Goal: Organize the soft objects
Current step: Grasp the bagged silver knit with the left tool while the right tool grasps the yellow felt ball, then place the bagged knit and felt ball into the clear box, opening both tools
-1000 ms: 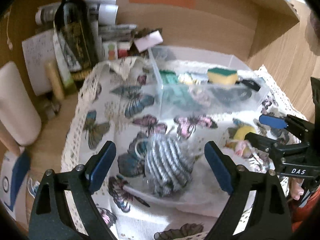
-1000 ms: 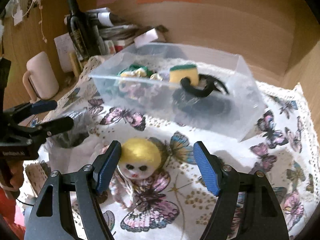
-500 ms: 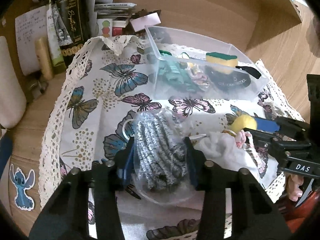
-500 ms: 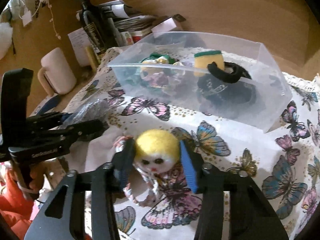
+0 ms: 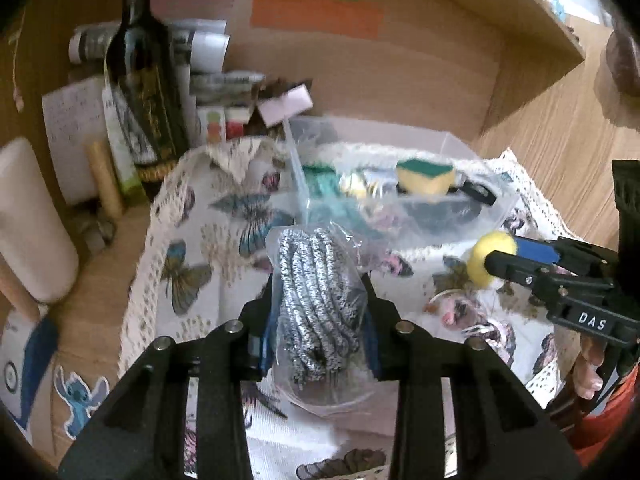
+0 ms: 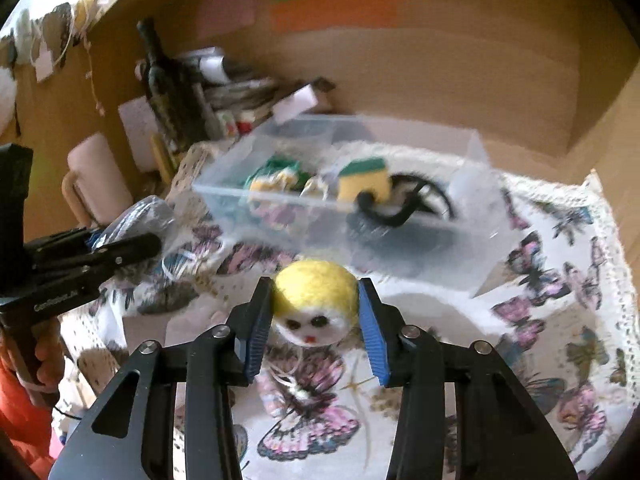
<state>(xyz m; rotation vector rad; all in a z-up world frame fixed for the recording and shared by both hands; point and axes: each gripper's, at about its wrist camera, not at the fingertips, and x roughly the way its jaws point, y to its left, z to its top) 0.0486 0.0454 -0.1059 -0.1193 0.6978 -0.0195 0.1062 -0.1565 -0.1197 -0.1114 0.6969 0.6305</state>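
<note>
My left gripper is shut on a grey-and-white knitted bundle in a clear bag and holds it above the butterfly cloth. My right gripper is shut on a yellow-haired doll, lifted off the cloth. The doll's head also shows in the left wrist view, and the bag in the right wrist view. A clear plastic bin behind them holds a yellow-green sponge, green and pink soft items and a black band.
A dark wine bottle, papers and small boxes stand at the back left. A pale mug stands left of the cloth. A white cloth lies under the grippers. Wooden walls close the back and right.
Both grippers have closed on their objects, the left on the bagged bundle and the right on the doll, and have lifted them off the cloth toward the bin.
</note>
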